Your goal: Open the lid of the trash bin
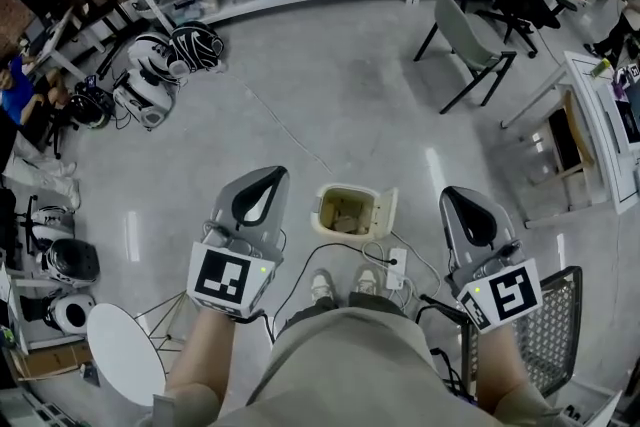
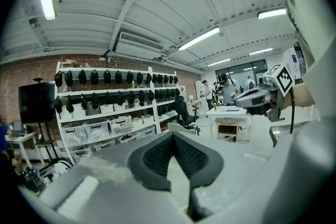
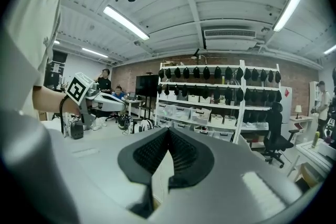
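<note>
- While both claws hang above the floor, the left claw (image 1: 262, 187), left of the trash bin (image 1: 323, 212), has its jaws pressed together at the tips, with nothing between them.
- The trash bin stands on the floor just ahead of the person's shoes (image 1: 322, 285). Its mouth is uncovered, its lid (image 1: 386, 210) is raised along its right side, and crumpled brownish waste lies inside.
- Right of the bin, the right claw (image 1: 465, 205) is likewise closed and empty.
- Farther right of the bin stands a black wire basket (image 1: 552, 315).
- Each claw's cube carries a black-and-white square marker (image 1: 223, 275); no lettering can be read.
</note>
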The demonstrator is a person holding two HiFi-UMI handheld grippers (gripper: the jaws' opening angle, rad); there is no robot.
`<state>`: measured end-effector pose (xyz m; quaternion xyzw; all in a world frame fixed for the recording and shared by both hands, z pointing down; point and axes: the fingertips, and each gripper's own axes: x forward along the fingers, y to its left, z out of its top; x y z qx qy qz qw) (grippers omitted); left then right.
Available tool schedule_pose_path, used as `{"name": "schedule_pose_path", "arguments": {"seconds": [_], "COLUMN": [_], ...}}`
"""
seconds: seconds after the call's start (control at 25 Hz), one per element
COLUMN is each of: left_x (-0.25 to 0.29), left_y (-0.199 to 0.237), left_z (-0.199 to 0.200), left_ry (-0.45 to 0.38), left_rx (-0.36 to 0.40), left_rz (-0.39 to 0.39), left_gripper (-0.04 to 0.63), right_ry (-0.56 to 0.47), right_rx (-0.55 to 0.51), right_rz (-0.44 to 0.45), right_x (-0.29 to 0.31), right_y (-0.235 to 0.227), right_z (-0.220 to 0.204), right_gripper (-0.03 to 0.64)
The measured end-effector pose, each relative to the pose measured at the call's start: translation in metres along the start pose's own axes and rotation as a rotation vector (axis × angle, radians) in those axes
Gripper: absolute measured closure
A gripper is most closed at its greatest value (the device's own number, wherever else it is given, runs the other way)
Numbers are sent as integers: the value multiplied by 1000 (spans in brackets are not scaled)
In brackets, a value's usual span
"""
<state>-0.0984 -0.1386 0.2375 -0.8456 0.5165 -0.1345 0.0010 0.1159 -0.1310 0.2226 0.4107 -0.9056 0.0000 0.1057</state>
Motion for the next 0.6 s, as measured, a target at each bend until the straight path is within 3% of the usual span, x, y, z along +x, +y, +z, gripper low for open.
{"name": "schedule_pose_path", "arguments": {"seconds": [0.4, 0.6], "left_x": [-11, -14], "left_y": [2, 4], "left_z": [5, 6], "left_ry": [7, -14], "left_rx": [-8, 29], "left_rz": [19, 7], "left_gripper": [594, 594], "right_ry": [-21, -20], "right_rx": [-9, -12], "right_rz": [-1, 2], "right_x": [1, 0], "right_y": [2, 7], "right_z": [10, 10], "right_gripper": [614, 614]}}
